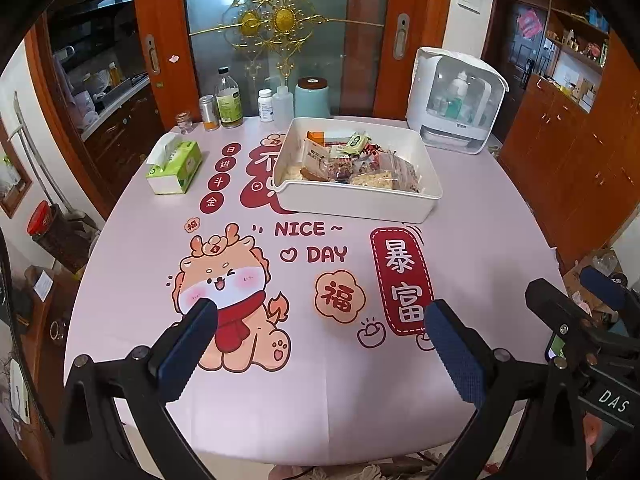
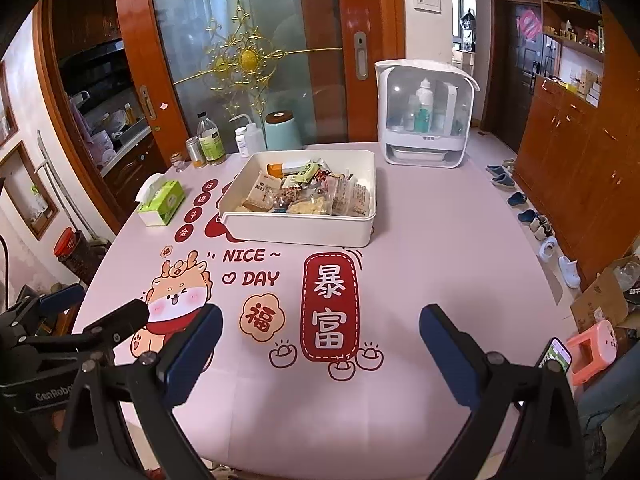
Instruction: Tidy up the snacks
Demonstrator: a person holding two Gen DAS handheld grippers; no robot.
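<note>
A white tray [image 1: 356, 204] [image 2: 300, 232] stands at the far middle of the round table and is filled with several wrapped snacks [image 1: 356, 164] [image 2: 304, 192]. My left gripper [image 1: 322, 306] is open over the near part of the pink printed tablecloth, nothing between its blue pads. My right gripper [image 2: 320, 312] is open too, also empty, hovering over the near table edge. Each gripper shows in the other's view: the right gripper [image 1: 572, 284] at the right edge, the left gripper [image 2: 100, 302] at the left edge. Both are well short of the tray.
A green tissue box [image 1: 176, 166] [image 2: 162, 202] lies at the left. Bottles and jars [image 1: 230, 98] and a teal canister [image 1: 312, 98] line the far edge. A white appliance [image 1: 456, 100] [image 2: 426, 112] stands at the far right. Shoes [image 2: 520, 200] and a pink stool [image 2: 592, 348] are on the floor.
</note>
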